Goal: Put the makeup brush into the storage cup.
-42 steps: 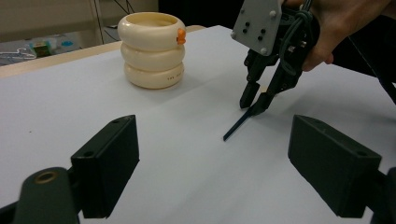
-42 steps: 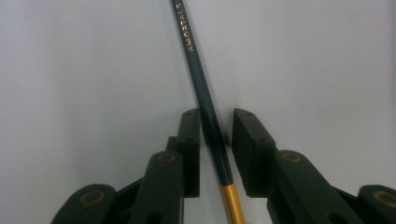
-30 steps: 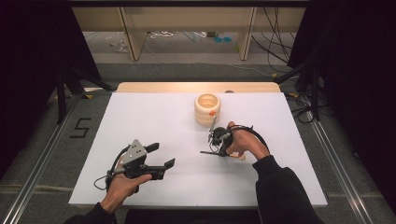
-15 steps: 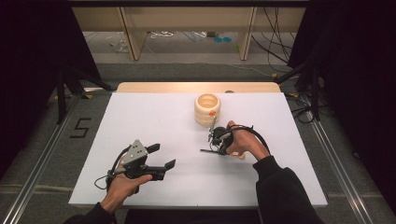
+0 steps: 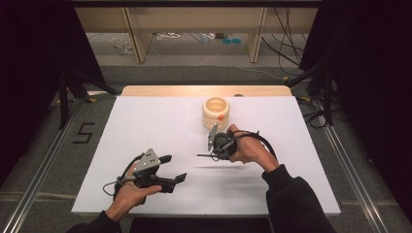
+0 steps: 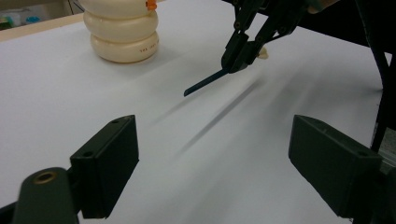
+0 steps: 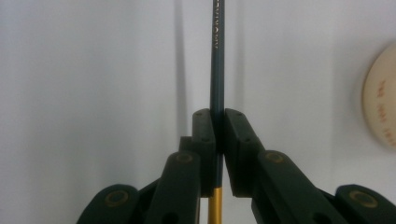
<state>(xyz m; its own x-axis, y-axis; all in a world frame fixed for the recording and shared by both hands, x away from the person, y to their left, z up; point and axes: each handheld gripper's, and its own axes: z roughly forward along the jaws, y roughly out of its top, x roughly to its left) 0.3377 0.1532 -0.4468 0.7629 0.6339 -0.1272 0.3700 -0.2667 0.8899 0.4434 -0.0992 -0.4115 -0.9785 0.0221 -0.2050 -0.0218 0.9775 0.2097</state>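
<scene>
My right gripper (image 5: 213, 155) is shut on a dark teal pencil (image 5: 203, 156) and holds it level above the white table (image 5: 145, 121), where the pencil's shadow falls. In the right gripper view the pencil (image 7: 217, 56) runs straight out between the closed pads, and its gold end sticks out behind them. The left gripper view shows that gripper (image 6: 240, 53) and the pencil (image 6: 205, 84) in the air. A cream holder of stacked rings (image 5: 215, 112) with an orange bit at its rim stands just beyond. My left gripper (image 5: 173, 168) rests open at the front left, with nothing between its jaws.
The cream holder (image 6: 123, 28) stands upright near the table's far middle. A wooden strip (image 5: 194, 91) runs along the back edge. Dark curtains flank the table, and shelf legs and cables lie on the floor beyond.
My right hand has risen and shifted a little, lifting the pencil off the table so that a shadow now shows under it. The left hand has stayed put.
</scene>
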